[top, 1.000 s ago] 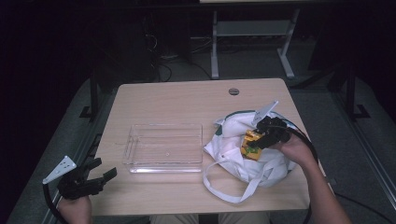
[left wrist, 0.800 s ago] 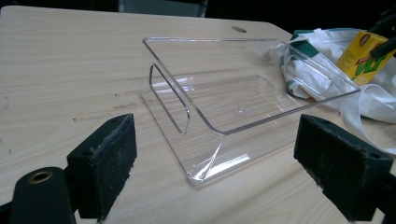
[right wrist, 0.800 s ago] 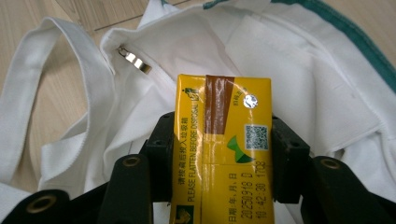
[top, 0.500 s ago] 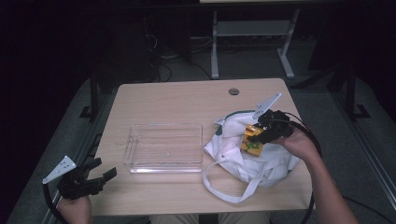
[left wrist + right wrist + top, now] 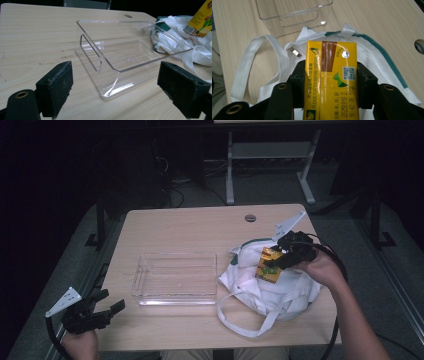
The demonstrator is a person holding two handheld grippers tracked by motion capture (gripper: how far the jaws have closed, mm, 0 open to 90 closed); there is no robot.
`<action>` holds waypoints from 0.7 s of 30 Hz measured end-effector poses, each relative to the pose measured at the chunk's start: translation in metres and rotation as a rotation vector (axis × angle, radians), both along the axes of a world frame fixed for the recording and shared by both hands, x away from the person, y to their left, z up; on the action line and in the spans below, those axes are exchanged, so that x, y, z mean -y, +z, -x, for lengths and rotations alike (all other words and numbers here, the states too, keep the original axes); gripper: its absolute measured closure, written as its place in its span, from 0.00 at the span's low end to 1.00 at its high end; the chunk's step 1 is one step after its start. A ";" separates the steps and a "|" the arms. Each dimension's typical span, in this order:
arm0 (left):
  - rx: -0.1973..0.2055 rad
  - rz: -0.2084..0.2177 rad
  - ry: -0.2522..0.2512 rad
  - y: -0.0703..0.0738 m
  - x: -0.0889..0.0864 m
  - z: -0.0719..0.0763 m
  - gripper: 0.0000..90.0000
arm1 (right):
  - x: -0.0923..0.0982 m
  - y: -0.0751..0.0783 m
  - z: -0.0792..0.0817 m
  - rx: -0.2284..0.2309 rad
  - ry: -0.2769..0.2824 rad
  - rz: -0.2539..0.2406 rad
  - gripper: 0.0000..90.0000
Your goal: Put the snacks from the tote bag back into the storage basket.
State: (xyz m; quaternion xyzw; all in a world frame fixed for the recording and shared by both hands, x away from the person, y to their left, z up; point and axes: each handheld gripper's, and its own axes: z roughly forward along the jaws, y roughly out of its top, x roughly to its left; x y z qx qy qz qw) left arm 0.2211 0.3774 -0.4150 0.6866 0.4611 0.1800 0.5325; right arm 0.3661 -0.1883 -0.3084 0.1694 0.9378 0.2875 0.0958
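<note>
High view: wooden desk (image 5: 190,227); clear plastic tray (image 5: 176,279) at centre, nothing in it; white cloth bag (image 5: 270,292) at right of centre, its strap looped toward the lower edge. Right claw (image 5: 276,262) above the bag, clenched on a yellow drink carton (image 5: 268,265). Left claw (image 5: 112,306) at lower left of the frame, off the desk's corner, released, holding nothing. Left gripper view: two black pads wide apart at the bottom; tray (image 5: 120,60) ahead on the desk; bag (image 5: 175,37) and carton (image 5: 200,18) at upper right. Right gripper view: carton (image 5: 330,82) gripped between the pads, printed face up, over the bag (image 5: 274,65); tray (image 5: 292,13) at top.
</note>
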 end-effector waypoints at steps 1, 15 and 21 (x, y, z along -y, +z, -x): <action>-0.001 0.004 0.002 0.000 0.000 0.000 0.14 | -0.002 0.003 0.001 -0.001 0.005 -0.001 0.58; 0.005 0.007 0.004 0.000 -0.002 0.000 0.14 | -0.027 0.025 -0.001 0.002 0.052 -0.016 0.58; 0.003 0.007 0.008 0.000 -0.003 0.000 0.14 | -0.040 0.033 0.001 0.013 0.090 -0.007 0.58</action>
